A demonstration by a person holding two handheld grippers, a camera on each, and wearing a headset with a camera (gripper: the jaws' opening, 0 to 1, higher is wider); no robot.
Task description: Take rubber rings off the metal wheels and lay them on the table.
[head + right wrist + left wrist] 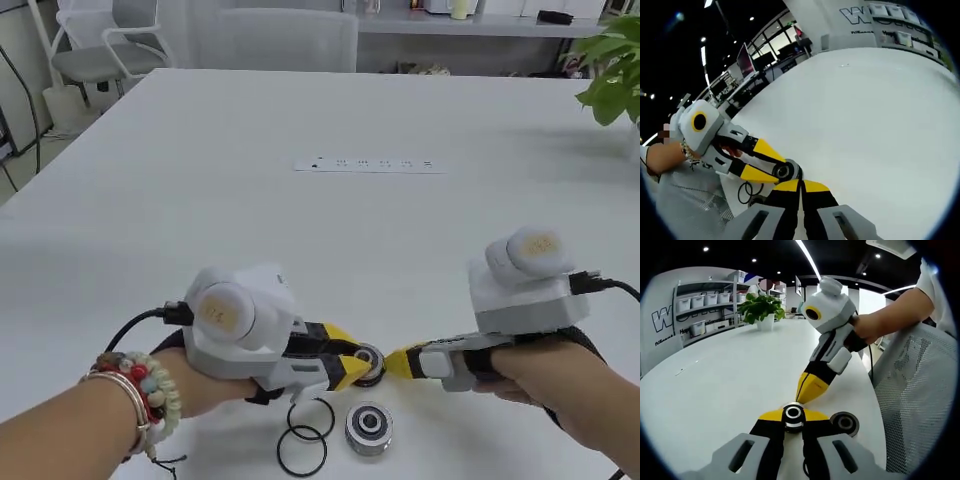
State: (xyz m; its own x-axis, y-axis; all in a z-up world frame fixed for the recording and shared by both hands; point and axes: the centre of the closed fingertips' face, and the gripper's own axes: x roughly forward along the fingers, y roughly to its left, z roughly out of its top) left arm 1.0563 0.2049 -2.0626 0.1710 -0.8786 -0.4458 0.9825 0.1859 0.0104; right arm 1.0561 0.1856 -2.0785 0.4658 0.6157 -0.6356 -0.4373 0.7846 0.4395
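Note:
My left gripper (358,366) is shut on a small metal wheel (369,360), held just above the white table (330,230). In the left gripper view the wheel (793,413) sits between the yellow jaw tips of that gripper (792,419). My right gripper (394,362) comes in from the right, shut, its tips touching the wheel's rim; whether they pinch a ring there is hidden. A second wheel (369,427) lies on the table nearer me. Two black rubber rings (305,435) lie beside it. The right gripper view shows its own shut jaws (800,186) meeting the held wheel (785,171).
A white power strip (370,165) lies mid-table. A potted plant (612,70) stands at the far right edge, and chairs (110,50) stand beyond the far left corner. A mesh chair back (920,400) is close behind the right hand.

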